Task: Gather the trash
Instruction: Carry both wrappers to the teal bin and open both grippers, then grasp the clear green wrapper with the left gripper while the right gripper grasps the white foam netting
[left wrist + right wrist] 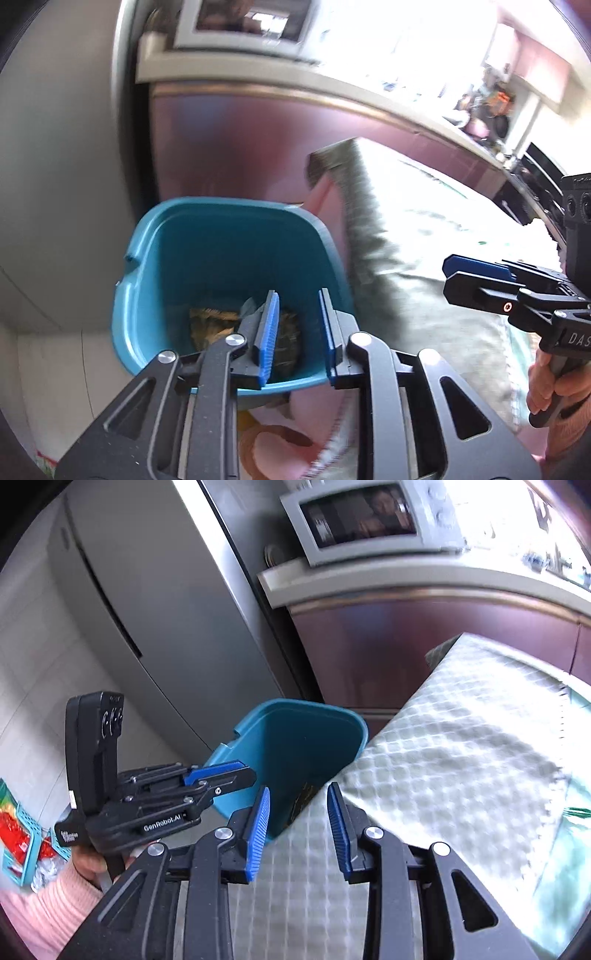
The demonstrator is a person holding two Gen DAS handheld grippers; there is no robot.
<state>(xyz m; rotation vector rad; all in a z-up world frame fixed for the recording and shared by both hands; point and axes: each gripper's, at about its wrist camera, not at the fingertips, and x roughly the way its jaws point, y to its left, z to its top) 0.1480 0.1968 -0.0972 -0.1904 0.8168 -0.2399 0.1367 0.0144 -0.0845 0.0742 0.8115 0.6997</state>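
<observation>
Kitchen, table (pixel 461 738) right; my left gripper (pixel 295 328) jaws wide, empty over bin (pixel 147 266), drop looks done; right gripper (pixel 297 830) wide, next reach for more trash.

Steel fridge (pixel 155 602), microwave (pixel 369 520) on pale counter (pixel 406 579), maroon cabinets (pixel 424 646), glaring daylight
</observation>
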